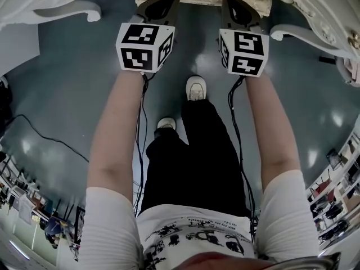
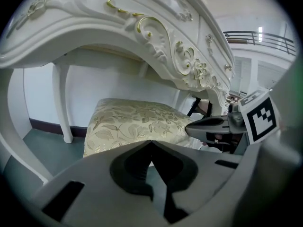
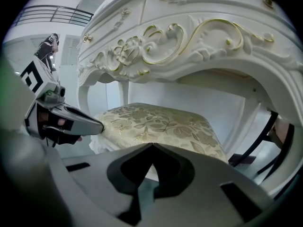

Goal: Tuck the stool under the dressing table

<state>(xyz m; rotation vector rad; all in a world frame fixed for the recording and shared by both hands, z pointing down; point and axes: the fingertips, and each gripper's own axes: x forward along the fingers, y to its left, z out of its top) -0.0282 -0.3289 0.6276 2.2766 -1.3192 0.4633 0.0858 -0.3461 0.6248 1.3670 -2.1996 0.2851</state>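
The left hand-held gripper (image 2: 151, 143) has its jaws brought together to a point with nothing between them, and the right hand-held gripper (image 3: 152, 145) is the same. Neither is holding anything. Shut jaws make a blunt, firm tip, which suits shoving better than gripping. Both tips sit level, side by side, at the near edge of the cream-and-gold, leaf-patterned, cushioned stool (image 2: 135, 122), one toward each corner; whether they are actually touching the fabric is unclear. Two spread contact points would probably keep the stool from swivelling as it slides.

The stool itself stands on the grey-green floor (image 1: 67, 94), its seat already beneath the arched kneehole of the white carved dressing table with gilt scrollwork (image 2: 156, 37), with its near edge about level with the apron. Beyond the seat, a slim curved table leg (image 2: 61, 103) and a pale wall close the recess, so little travel seems left.
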